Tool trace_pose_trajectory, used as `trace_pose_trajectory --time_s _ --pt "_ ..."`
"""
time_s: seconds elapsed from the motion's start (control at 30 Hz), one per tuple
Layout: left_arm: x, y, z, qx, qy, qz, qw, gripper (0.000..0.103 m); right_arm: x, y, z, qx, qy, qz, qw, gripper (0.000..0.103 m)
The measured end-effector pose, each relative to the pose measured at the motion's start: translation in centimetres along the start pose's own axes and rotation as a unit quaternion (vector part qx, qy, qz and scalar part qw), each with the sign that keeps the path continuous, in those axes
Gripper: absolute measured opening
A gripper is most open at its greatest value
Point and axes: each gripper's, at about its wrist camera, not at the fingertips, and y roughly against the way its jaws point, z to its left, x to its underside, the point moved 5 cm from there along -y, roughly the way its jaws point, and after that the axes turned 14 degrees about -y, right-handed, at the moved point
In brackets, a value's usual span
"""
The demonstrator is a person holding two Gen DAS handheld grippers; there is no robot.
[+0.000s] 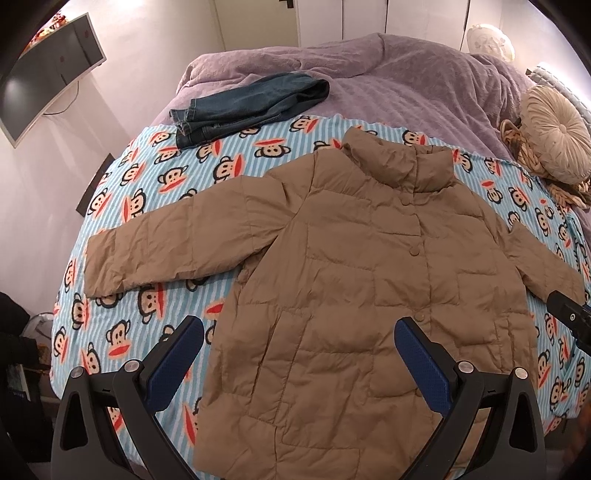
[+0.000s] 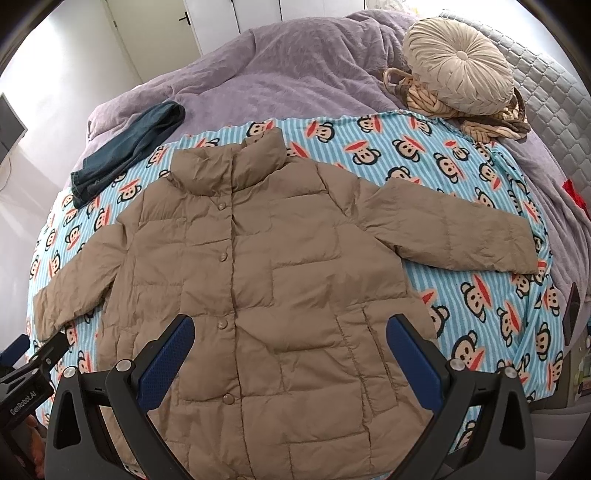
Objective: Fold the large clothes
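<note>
**Tan puffer jacket spread flat on the monkey blanket**

Tan and quilted, the jacket [image 1: 332, 280] is our landmark: we see it lying face up on the striped monkey-print blanket [image 1: 155, 177], snapped shut down the front, collar standing, both sleeves stretched out to the sides, the fabric creased all over.

Left of the jacket, the right wrist view shows the side of the left gripper [image 2: 37, 365], where we read "GenRobot.AI" in white; no other writing is legible. Beyond the jacket's left shoulder lie folded jeans [image 1: 240, 107], half on the blanket, half on the purple bedspread [image 1: 388, 81].

Over the jacket's lower half, we hold the left gripper [image 1: 299, 343] with its blue pads [image 1: 177, 362] wide apart, holding nothing. The right gripper [image 2: 290, 339] hangs likewise over the hem area, pads [image 2: 413, 354] spread, nothing between them.

Right of the collar sits a round pleated cushion [image 2: 458, 62] on a woven basket [image 2: 417, 96].

Only the left wrist view shows the wall-mounted screen [image 1: 51, 70] far left of the jacket; only the right wrist view shows the grey quilted headboard [image 2: 546, 96] and a door handle [image 2: 184, 18].
</note>
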Motion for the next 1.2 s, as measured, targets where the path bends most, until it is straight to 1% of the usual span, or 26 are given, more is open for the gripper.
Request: trace_pose_trajectory --time_s 0.13,0.2,0.3,0.4,0.43,0.5,0.6,0.7,0.8,0.9,0.93,1.03,1.07,1.13,1.2 --pt "0.2 -0.6 0.2 0.003 0.005 0.008 1.0000 0.103 0.0 -0.4 0.5 0.001 0.002 0.011 1.000 0.103" --pt "0.2 -0.9 0.3 0.008 0.007 0.011 0.9999 0.103 -0.8 -0.8 0.6 0.002 0.003 0.018 1.000 0.103" --pt "0.2 -1.4 0.5 0.034 0.017 0.008 0.9993 0.103 -1.0 -1.3 0.9 -0.006 -0.001 0.029 1.000 0.103" --pt "0.4 -2.2 1.1 0.069 0.039 0.003 0.9969 0.103 -1.1 -1.9 1.4 -0.031 -0.012 0.045 0.998 0.103" --pt "0.5 -2.8 1.7 0.086 0.054 0.002 0.9948 0.103 -1.0 -2.1 1.6 -0.037 -0.013 0.050 0.998 0.103" --pt "0.9 -3.7 2.8 0.101 0.078 -0.002 0.9918 0.103 -0.6 -2.5 2.4 -0.044 -0.006 0.057 0.997 0.103" --pt "1.6 -5.9 5.5 0.106 0.115 -0.007 0.9877 0.103 0.0 -3.2 3.7 -0.050 0.011 0.064 0.997 0.103" --pt "2.9 -8.8 9.4 0.103 0.160 -0.006 0.9817 0.103 0.8 -4.4 4.7 -0.066 0.009 0.088 0.994 0.103" --pt "4.5 -11.9 13.9 0.101 0.220 -0.009 0.9703 0.103 1.7 -5.9 6.2 -0.087 0.013 0.108 0.990 0.103" --pt "6.2 -15.1 18.0 0.116 0.284 -0.011 0.9517 0.103 3.1 -7.7 8.0 -0.099 0.034 0.127 0.986 0.103" --pt "6.8 -16.5 19.4 0.126 0.305 -0.012 0.9440 0.103 3.4 -8.2 8.5 -0.102 0.039 0.132 0.985 0.103" --pt "7.6 -19.8 22.4 0.142 0.340 -0.014 0.9297 0.103 4.7 -9.8 10.4 -0.107 0.045 0.146 0.982 0.103" --pt "7.7 -20.7 23.2 0.147 0.351 -0.017 0.9248 0.103 5.1 -10.6 11.2 -0.103 0.050 0.157 0.981 0.103" --pt "7.7 -22.1 25.1 0.158 0.375 -0.030 0.9131 0.103 5.9 -11.5 12.3 -0.097 0.056 0.169 0.979 0.103" --pt "7.4 -22.7 26.5 0.164 0.395 -0.048 0.9027 0.103 6.7 -12.5 13.5 -0.097 0.061 0.178 0.977 0.103"
